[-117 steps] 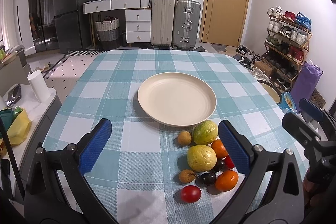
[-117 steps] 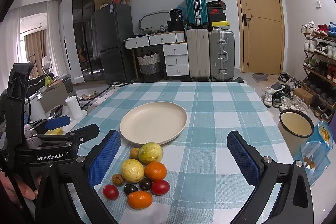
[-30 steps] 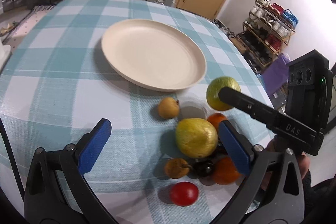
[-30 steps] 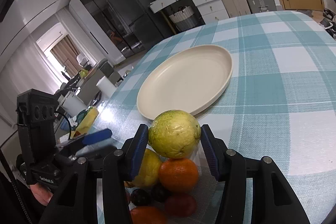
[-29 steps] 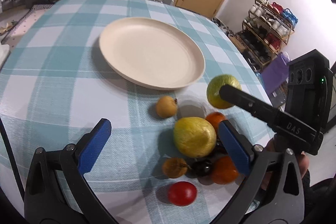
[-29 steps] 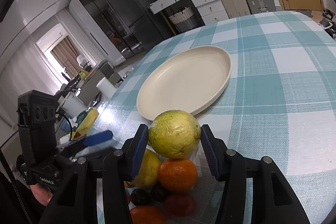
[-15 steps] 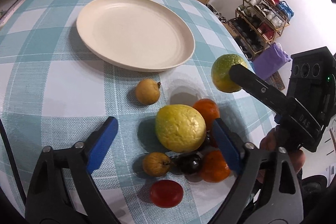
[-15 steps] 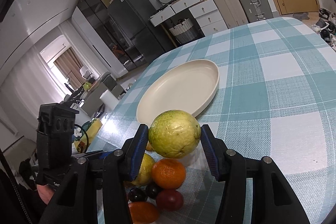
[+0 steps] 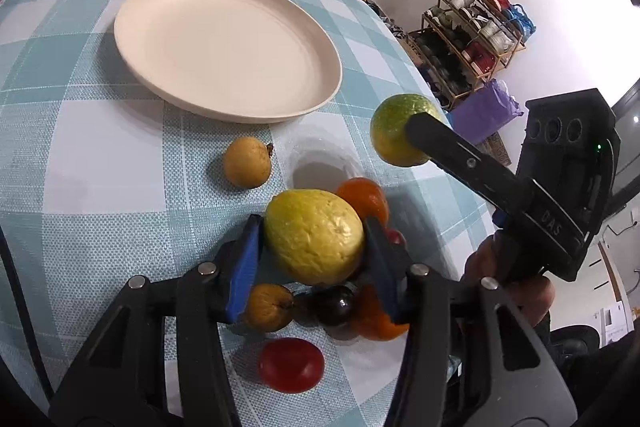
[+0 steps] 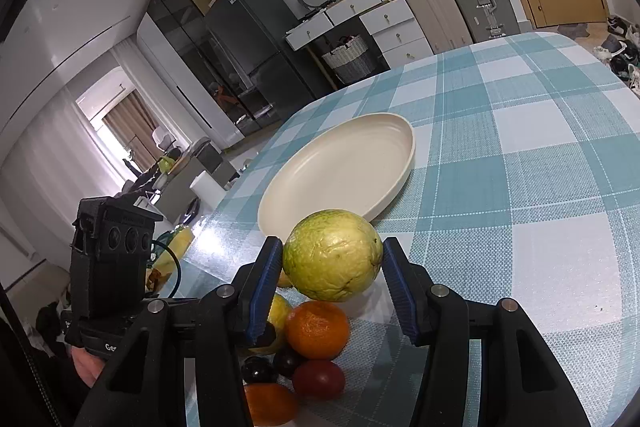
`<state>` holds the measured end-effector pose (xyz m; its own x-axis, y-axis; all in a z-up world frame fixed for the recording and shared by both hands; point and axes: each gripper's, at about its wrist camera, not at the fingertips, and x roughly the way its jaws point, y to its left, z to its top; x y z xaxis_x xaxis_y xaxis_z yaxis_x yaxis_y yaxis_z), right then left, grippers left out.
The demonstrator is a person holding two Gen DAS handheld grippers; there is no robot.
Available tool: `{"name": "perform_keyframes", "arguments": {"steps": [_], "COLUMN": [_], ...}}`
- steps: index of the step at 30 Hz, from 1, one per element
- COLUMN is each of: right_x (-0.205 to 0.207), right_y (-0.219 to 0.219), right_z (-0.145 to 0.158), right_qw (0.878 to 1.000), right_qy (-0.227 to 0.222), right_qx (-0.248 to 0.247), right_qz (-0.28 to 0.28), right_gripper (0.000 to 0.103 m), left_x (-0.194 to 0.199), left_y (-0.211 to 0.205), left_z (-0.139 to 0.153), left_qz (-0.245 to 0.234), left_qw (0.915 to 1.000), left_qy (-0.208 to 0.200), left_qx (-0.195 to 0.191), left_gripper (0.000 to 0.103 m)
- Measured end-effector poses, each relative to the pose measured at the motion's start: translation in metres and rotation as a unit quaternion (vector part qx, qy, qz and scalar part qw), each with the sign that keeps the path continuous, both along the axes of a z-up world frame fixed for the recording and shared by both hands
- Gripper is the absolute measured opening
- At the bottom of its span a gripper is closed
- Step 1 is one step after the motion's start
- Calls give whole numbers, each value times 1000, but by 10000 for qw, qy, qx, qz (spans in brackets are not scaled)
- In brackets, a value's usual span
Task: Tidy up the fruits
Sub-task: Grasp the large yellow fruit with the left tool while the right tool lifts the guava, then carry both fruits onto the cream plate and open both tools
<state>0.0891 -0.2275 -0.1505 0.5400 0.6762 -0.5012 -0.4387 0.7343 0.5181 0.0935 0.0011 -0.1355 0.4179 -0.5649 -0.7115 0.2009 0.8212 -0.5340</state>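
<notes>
- Right gripper [image 10: 331, 273]: both blue pads pressed against a green-yellow guava [image 10: 333, 255], which is held in the air above the fruit pile. In the left wrist view the same guava [image 9: 394, 135] shows clear of the cloth, at 4 o'clock from the plate, with its shadow on the cloth below.
- Left gripper [image 9: 313, 261]: blue pads set against either flank of a yellow guava [image 9: 314, 241]; the fruit sits in the pile, and whether it rests on the cloth cannot be told.
- Cream plate [image 9: 152, 7]: on the checked tablecloth [image 9: 80, 155], nothing on it. From the right wrist view the plate [image 10: 400, 135] lies at 12 o'clock beyond the held fruit.
- Pile around the yellow guava: orange [image 9: 366, 197] touching at 1 o'clock; dark plum [image 9: 335, 305] at 6 o'clock; brown loquat [image 9: 267, 307] at 7 o'clock; second orange [image 9: 376, 317] at 5 o'clock, partly hidden by a finger.
- Red tomato [image 9: 291, 365]: nearest the camera, just apart from the pile.
- A second loquat [image 9: 247, 167]: alone, between plate and pile, touching neither.
</notes>
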Motion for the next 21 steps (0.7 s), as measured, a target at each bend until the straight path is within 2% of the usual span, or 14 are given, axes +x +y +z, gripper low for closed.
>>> {"name": "perform_keyframes", "arguments": {"steps": [12, 16, 21], "right_x": [6, 14, 27], "right_y": [10, 16, 22], "right_z": [12, 14, 17], "right_qw": [9998, 9997, 9997], "right_qy": [-161, -156, -158], "right_qx": [-117, -127, -147], "right_qz": [78, 111, 110], "right_gripper": [52, 52, 52], "left_x": [4, 19, 48], "left_y": [32, 52, 73], "left_z": [25, 39, 58], "left_qz": [125, 277, 459], "left_qw": [9990, 9973, 9965], "left_qy": [-148, -195, -393], "left_qx": [-410, -653, -574], "left_gripper": [47, 47, 47]}}
